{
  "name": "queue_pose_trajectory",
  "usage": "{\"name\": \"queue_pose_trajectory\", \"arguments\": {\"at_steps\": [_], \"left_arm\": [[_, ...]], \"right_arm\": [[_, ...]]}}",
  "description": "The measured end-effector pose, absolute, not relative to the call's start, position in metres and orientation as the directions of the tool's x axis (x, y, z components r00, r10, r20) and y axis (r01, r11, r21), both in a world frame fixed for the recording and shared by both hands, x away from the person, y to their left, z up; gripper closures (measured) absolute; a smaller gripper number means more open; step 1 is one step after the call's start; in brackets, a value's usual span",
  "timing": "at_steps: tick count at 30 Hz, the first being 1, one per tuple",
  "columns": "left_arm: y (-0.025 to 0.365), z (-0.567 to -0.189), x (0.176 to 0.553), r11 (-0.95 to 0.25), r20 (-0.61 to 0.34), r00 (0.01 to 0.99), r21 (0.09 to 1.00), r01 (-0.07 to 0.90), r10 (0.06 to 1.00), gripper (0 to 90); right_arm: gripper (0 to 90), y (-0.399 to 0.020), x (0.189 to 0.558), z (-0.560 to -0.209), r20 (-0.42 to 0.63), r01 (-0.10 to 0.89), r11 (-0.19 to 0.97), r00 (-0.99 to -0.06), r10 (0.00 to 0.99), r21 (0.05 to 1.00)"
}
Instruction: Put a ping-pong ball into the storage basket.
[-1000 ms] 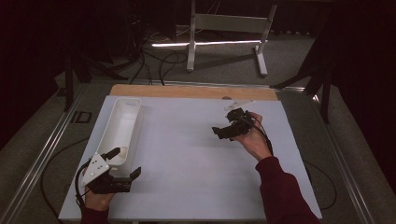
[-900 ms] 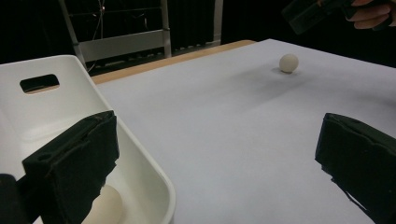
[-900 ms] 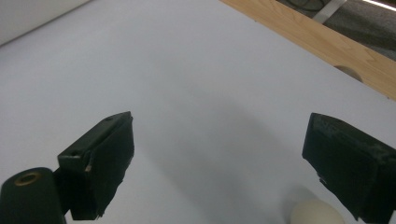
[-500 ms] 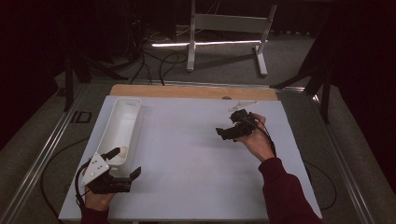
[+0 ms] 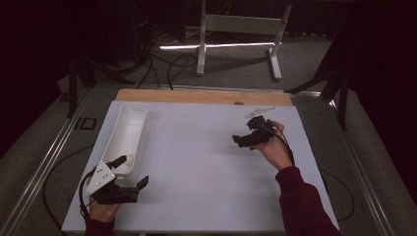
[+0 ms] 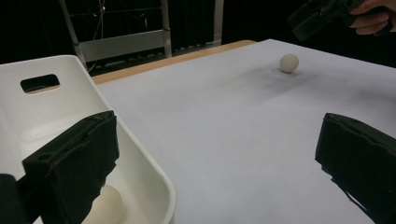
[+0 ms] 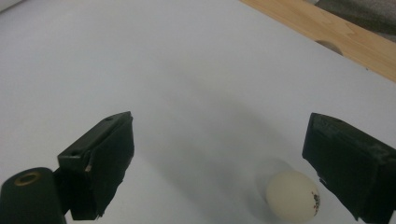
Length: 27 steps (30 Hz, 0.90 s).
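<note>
A: Dark room, white table [image 5: 196, 162], white tray [image 5: 129, 132] at its left edge. Where's the ball?

B: Ball [image 7: 293, 194] sits on the table well right of the tray, between the spread jaws of the right gripper [image 7: 224, 163], nearer one of them, apparently not touching.

A: Handling?

B: Likely a ping-pong ball: light, stiff, smooth, rolls easily. Pinch across its middle. Round, so no long axis or heading.

A: Left gripper [image 6: 215, 163]?

B: Jaws released, straddling the tray's near rim; another ball [image 6: 103, 205] inside.

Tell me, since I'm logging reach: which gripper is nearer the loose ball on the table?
Right. The right gripper hangs open just over the ball; the left gripper sits far off, beside the white bin.
</note>
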<state>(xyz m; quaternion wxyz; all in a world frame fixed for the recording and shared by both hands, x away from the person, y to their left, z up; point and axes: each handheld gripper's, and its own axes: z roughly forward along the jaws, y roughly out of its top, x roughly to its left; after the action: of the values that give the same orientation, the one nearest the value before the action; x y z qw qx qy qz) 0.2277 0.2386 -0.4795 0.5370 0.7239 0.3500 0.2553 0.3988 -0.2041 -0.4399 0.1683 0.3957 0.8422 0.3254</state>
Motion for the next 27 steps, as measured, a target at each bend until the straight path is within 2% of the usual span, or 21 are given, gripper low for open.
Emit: {"name": "queue_pose_trajectory", "arguments": {"at_steps": [27], "left_arm": [[0.239,-0.479,0.227,-0.178,-0.006,0.625,0.956,0.232,0.781,0.3]], "right_arm": [[8.0,-0.225,0.408,-0.451,-0.015,0.598,0.462,-0.6,0.8,0.655]]}}
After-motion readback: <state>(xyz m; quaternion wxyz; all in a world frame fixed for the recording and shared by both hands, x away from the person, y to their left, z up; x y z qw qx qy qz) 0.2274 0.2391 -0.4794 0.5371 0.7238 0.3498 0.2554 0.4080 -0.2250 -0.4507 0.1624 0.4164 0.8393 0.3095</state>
